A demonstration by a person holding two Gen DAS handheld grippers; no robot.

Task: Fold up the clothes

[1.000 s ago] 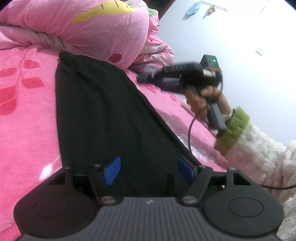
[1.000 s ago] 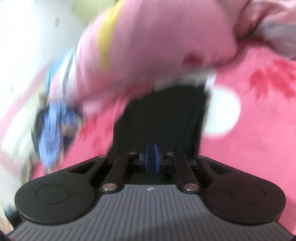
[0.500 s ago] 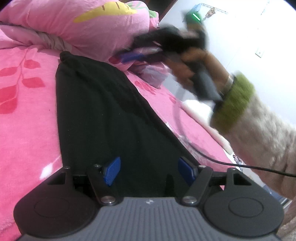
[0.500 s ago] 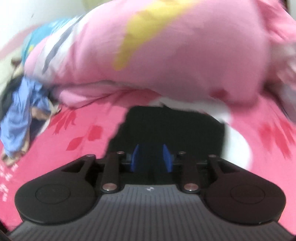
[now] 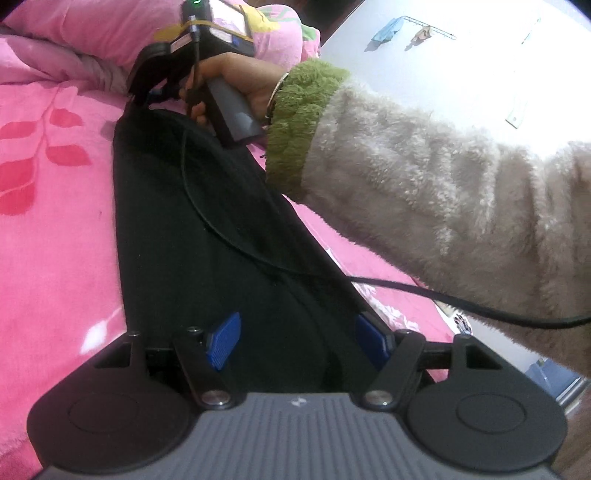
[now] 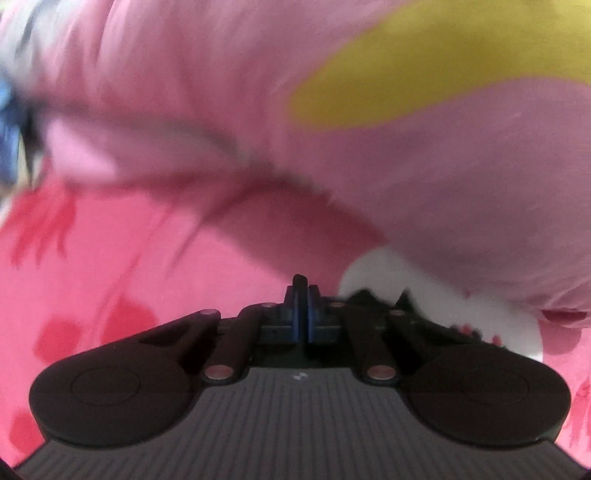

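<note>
So the black garment (image 5: 207, 229) is lying flat in a long strip on the pink blanket (image 5: 55, 229), running from right under the left gripper (image 5: 297, 339) up toward the far pillows. The left gripper is sitting over the near end with its blue pads (image 5: 223, 339) spread wide apart, nothing between them, cloth just lying underneath. At the far end the right gripper (image 5: 155, 94) is reaching down to the top edge of the garment, held by a hand (image 5: 236, 77) coming out of a fuzzy beige sleeve (image 5: 424, 192) with a green cuff (image 5: 303, 118). A black cable (image 5: 229, 236) is trailing from it across the cloth and off to the right. In the right wrist view, which is pretty blurry, its jaws are pressed together with a thin dark sliver sticking up between the pads (image 6: 293, 306); looks like a pinch of the black fabric. Around all that, the blanket is showing red leaf prints (image 5: 26, 162), and a big pink pillow (image 6: 424, 147) with a yellow patch is piling up at the head of the bed. Off to the right a white wall (image 5: 461, 74) is filling the background, with a little rack (image 5: 413, 31) holding a blue cloth mounted high up.
</note>
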